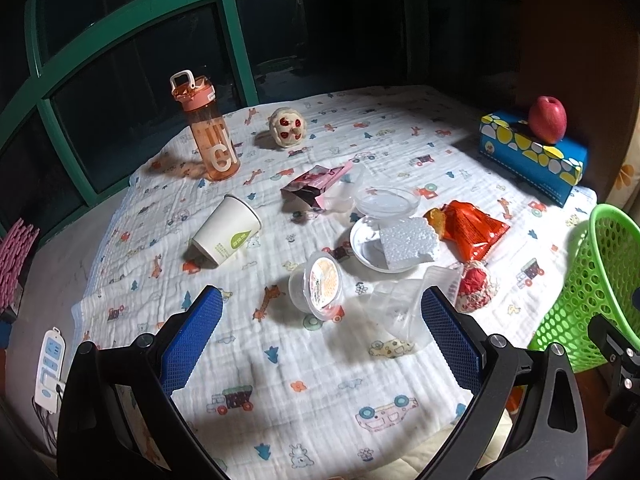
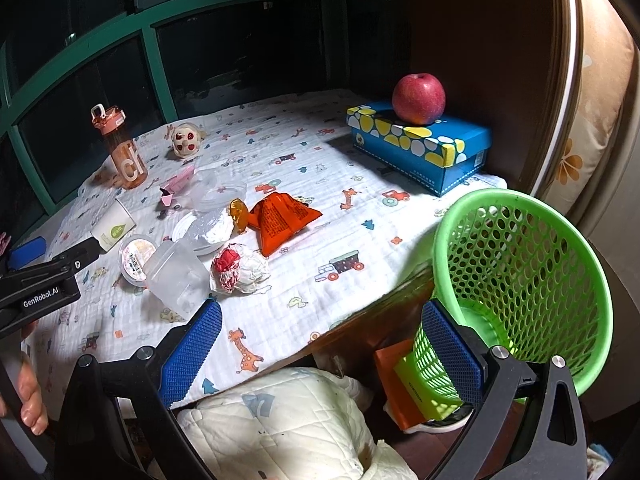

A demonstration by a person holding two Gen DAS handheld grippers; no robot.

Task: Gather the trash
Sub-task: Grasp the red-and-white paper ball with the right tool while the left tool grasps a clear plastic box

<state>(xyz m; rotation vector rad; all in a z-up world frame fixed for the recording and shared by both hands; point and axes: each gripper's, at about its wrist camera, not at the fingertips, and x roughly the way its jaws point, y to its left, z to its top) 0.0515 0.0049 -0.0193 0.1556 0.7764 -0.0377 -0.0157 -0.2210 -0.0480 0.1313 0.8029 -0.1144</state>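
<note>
Trash lies on the printed cloth (image 1: 288,364): a tipped paper cup (image 1: 226,232), a jelly cup (image 1: 318,290), a clear plastic bag (image 1: 404,304), a red-and-white wrapper (image 1: 476,284), an orange snack bag (image 1: 472,230), a foam block (image 1: 408,246) on a clear lid (image 1: 362,246), and a pink wrapper (image 1: 314,186). My left gripper (image 1: 322,336) is open and empty, just short of the jelly cup. My right gripper (image 2: 322,344) is open and empty over the table's edge, beside the green basket (image 2: 528,280), which also shows in the left wrist view (image 1: 588,280).
An orange water bottle (image 1: 208,132), a small toy head (image 1: 288,126) and a blue tissue box (image 1: 532,156) with an apple (image 1: 548,118) on it stand toward the back. A window frame is behind. A power strip (image 1: 50,364) lies at the left. A quilt (image 2: 288,424) lies below the table.
</note>
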